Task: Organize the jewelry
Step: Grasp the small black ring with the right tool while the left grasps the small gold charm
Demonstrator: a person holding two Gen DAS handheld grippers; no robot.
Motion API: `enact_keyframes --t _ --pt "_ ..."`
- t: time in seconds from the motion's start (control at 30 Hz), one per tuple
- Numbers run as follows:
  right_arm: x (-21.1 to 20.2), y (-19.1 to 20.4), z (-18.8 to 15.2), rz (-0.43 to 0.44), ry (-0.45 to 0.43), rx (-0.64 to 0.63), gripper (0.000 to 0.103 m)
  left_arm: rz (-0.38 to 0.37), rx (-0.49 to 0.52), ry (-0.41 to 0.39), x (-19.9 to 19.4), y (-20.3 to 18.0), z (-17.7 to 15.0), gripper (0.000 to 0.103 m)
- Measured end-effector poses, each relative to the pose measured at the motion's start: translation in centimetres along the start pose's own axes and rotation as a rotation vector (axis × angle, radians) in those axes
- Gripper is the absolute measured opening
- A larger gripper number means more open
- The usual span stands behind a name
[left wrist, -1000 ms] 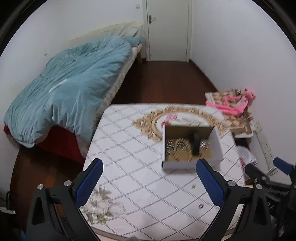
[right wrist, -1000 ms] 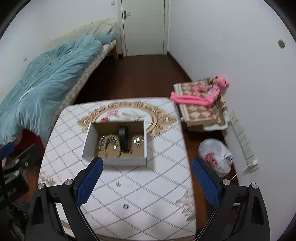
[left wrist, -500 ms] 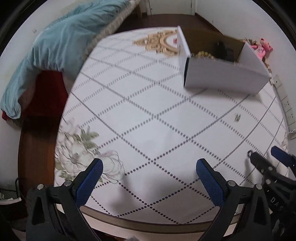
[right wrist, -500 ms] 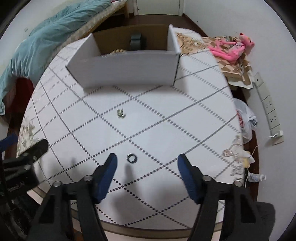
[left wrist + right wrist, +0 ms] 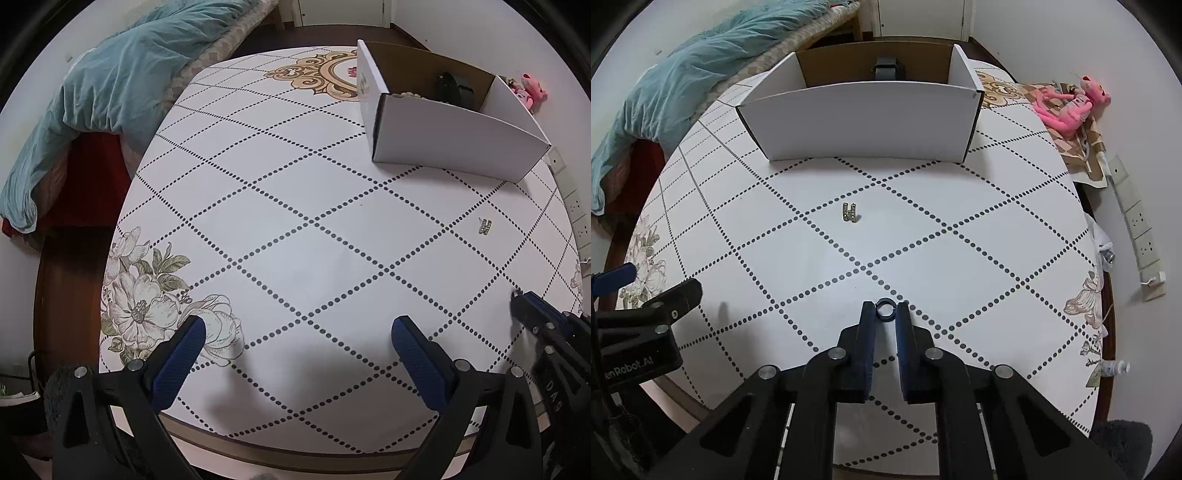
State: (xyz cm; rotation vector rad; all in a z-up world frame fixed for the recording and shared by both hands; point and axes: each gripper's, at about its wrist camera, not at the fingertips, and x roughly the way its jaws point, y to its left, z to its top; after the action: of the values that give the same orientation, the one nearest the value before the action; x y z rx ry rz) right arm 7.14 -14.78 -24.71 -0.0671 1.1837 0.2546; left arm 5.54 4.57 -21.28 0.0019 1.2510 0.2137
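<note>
The right gripper [image 5: 885,309] has its fingers drawn narrow around a small dark ring [image 5: 885,308] on the table [image 5: 979,229]; the ring sits right between the tips, and both pads look to be touching it, though whether it is truly clamped or has left the cloth is hard to tell from this angle. The box [image 5: 864,122] lies straight ahead of those fingers, its open top facing up, with a small gold earring [image 5: 850,212] on the table roughly midway along that line. The left gripper [image 5: 295,336] hovers with fingers wide and holding nothing, well apart from both pieces, so the right is plainly the nearer one.
</note>
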Motion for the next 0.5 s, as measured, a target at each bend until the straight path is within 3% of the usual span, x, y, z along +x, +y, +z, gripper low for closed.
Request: enact_keyframes --t 0.03,0.3,0.5 --pt "-0.1 -0.2 0.0 0.005 -0.006 0.006 0.0 -0.001 0.003 -0.002 -0.1 -0.1 0.1 0.103" --pt "-2.5 -4.6 1.0 0.057 -0.073 0.134 0.0 -0.046 0.038 -0.01 0.0 -2.7 1.9 0.103" --pt "-1.7 -5.7 1.7 0.208 -0.014 0.155 0.001 -0.031 0.049 -0.009 0.7 -3.5 2.4 0.103"
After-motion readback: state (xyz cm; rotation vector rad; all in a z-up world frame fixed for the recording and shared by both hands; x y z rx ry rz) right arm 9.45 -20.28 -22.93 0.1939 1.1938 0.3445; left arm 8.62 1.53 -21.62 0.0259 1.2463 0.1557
